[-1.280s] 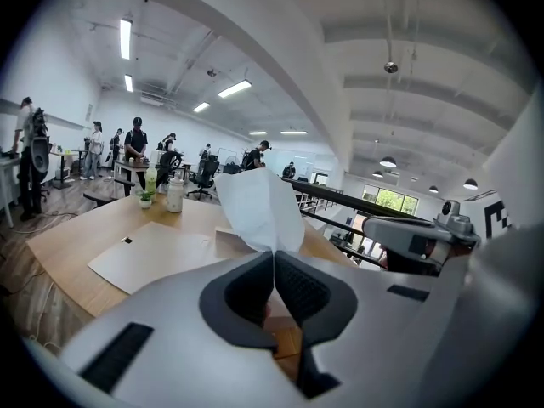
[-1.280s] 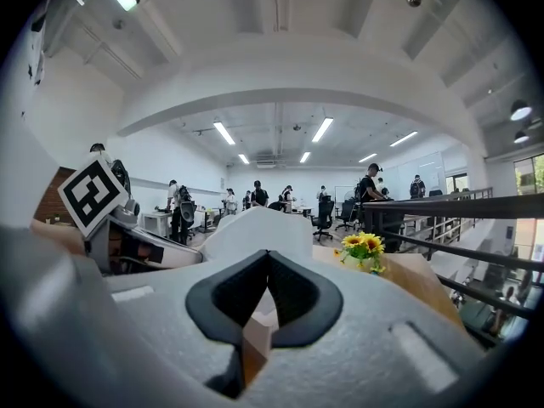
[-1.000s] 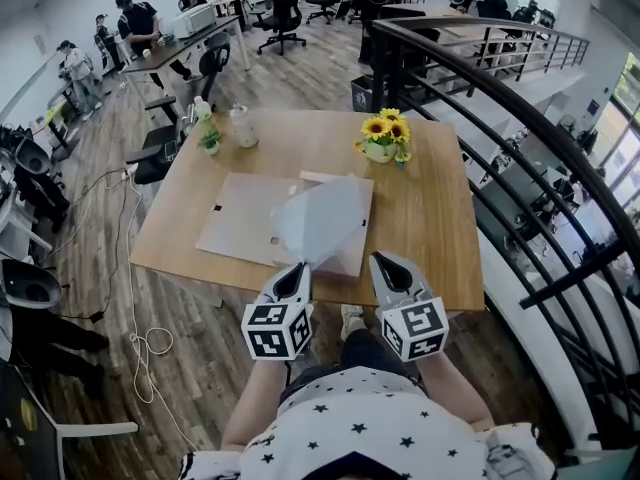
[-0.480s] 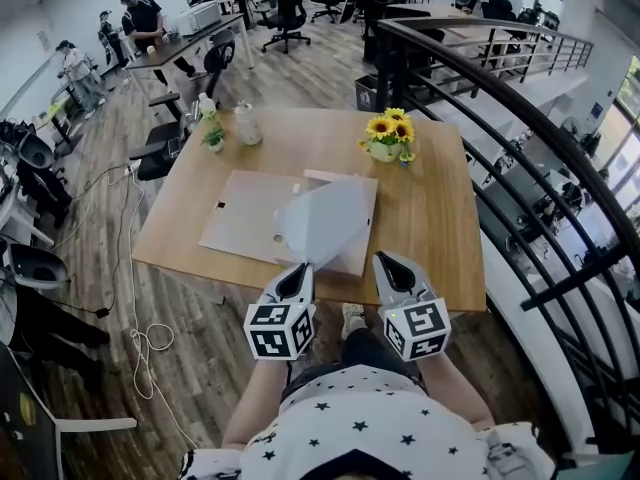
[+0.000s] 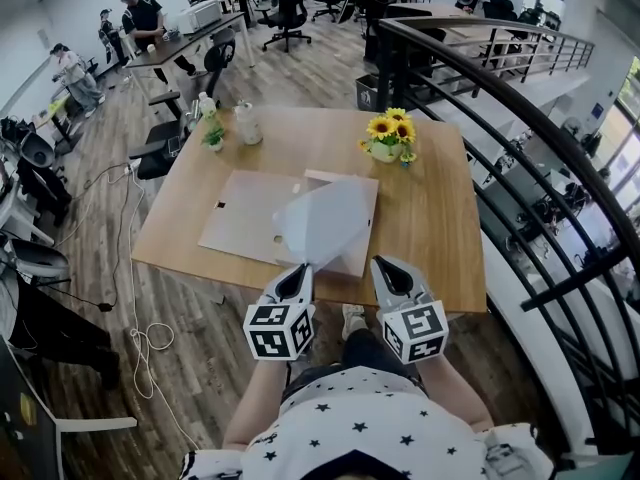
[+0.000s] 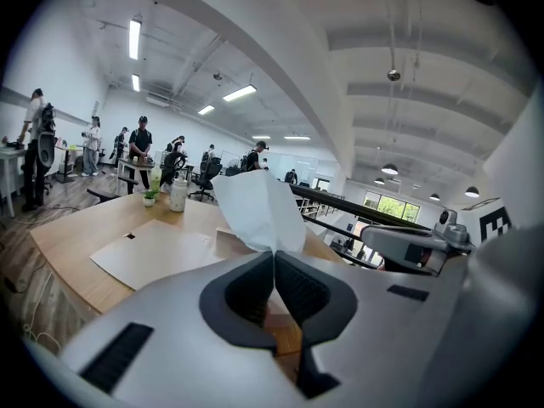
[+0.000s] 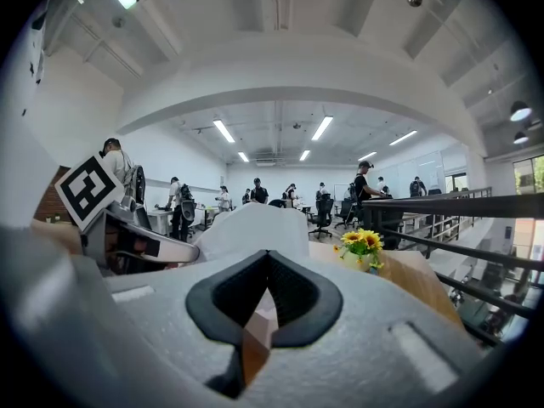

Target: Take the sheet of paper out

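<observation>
A pale sheet of paper rises at a slant from a flat beige envelope on the wooden table. My left gripper is shut on the sheet's near corner at the table's front edge. In the left gripper view the sheet stands up out of the closed jaws of the left gripper. My right gripper hovers just to the right, shut with nothing in it. In the right gripper view the right gripper shows only the table beyond its jaws, with the sheet ahead on the left.
A pot of sunflowers stands at the back right of the table; a bottle and a small plant stand at the back left. A dark railing runs along the right side. People sit at desks further back.
</observation>
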